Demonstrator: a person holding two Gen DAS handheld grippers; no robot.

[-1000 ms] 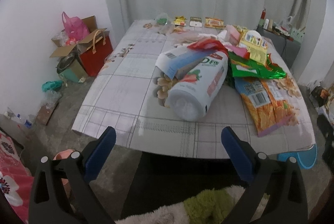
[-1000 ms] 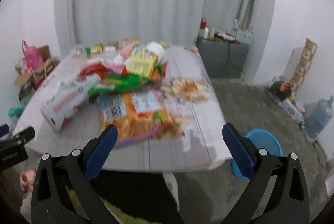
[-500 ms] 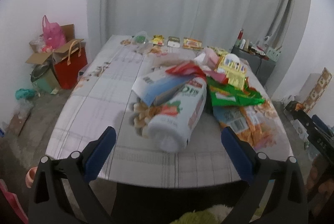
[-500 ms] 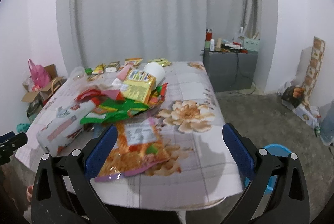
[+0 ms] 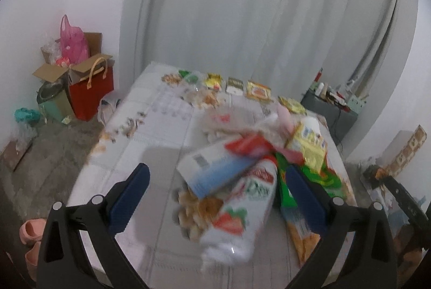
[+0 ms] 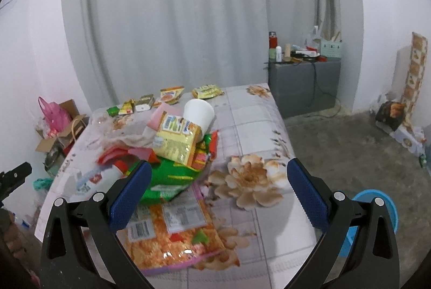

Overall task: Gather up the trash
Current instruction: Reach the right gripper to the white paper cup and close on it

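The left tool (image 5: 216, 193), wide open and empty, has moved closer over the big white plastic bottle (image 5: 242, 211); picking up looks next.

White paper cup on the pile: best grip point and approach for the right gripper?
Take the white cup across its side wall near the open rim, coming from above and from the right. It lies tipped, mouth toward the camera, leaning on the yellow packet, so its left side is blocked. The right gripper is open and probably wide enough.
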